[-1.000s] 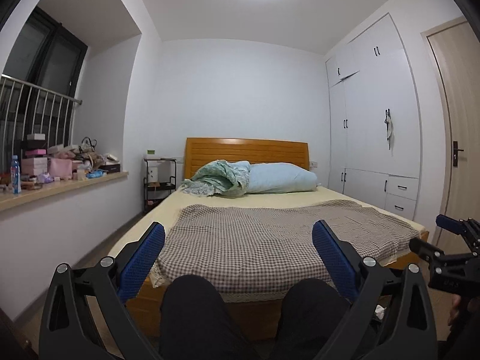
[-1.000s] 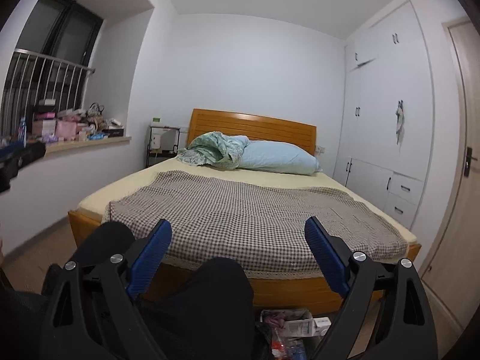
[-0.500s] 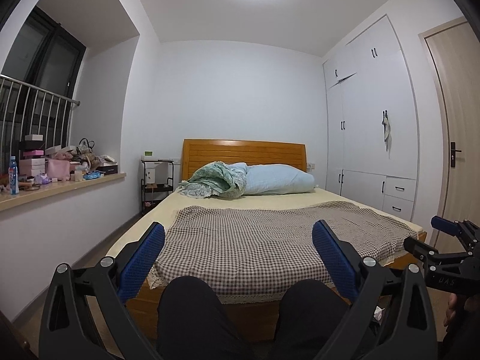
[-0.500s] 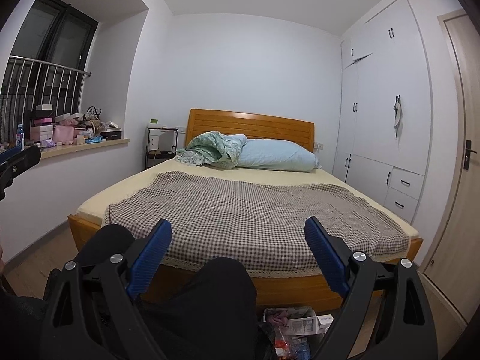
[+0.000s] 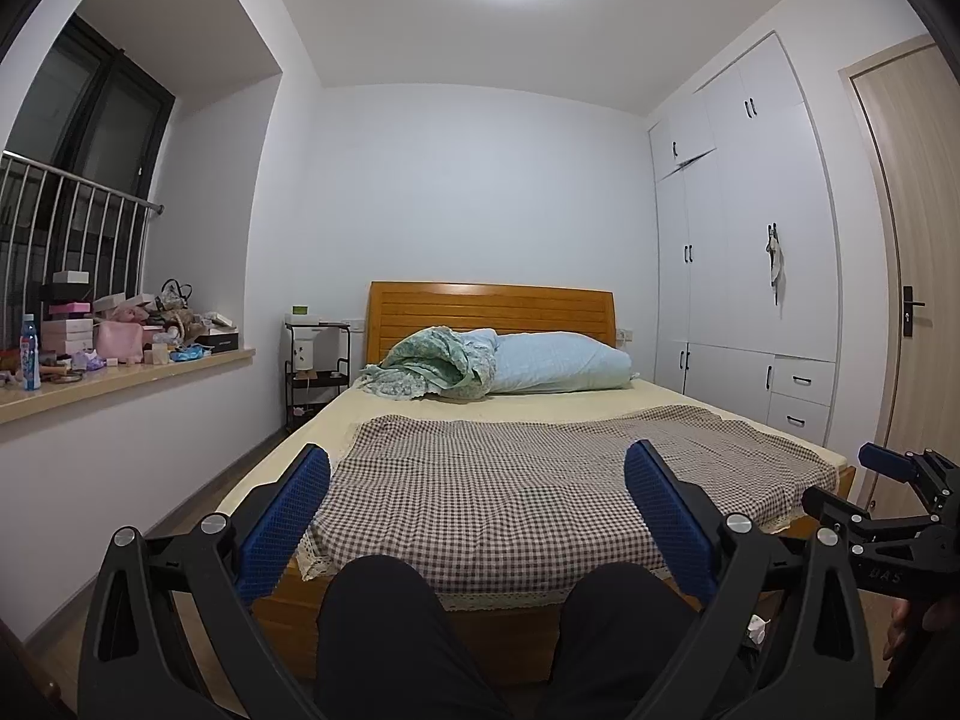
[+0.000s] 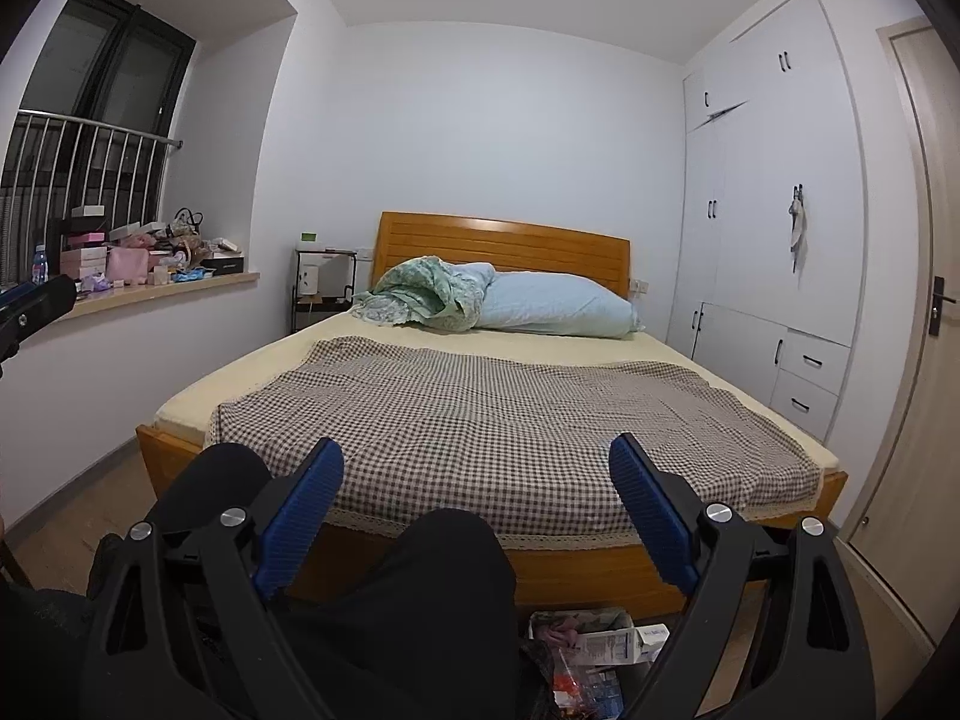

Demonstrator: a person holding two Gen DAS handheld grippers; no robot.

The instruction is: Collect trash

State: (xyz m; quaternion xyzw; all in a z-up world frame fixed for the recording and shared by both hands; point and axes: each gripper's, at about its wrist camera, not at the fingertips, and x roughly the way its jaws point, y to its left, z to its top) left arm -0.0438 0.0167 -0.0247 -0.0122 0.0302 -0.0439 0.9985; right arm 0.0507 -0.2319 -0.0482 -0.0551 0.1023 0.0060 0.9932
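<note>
Both grippers are held up at knee height, facing a bed. My left gripper [image 5: 477,468] is open and empty, blue pads wide apart. My right gripper [image 6: 477,462] is also open and empty; it shows too at the right edge of the left wrist view [image 5: 888,498]. A pile of trash [image 6: 591,648] with a small white carton and plastic wrappers lies on the floor at the foot of the bed, low between the right gripper's fingers. A bit of white trash [image 5: 755,630] shows on the floor in the left wrist view.
The wooden bed [image 6: 600,576] with a checked blanket [image 6: 510,414] fills the middle. A cluttered window sill [image 5: 120,378] runs along the left wall. White wardrobes [image 6: 780,210] and a door [image 6: 924,360] stand on the right. The person's dark-clad knees [image 5: 384,630] are just below.
Both views have shifted slightly; the cameras tilted up a little so the bed sits lower in frame. Both grippers stay open and empty.
</note>
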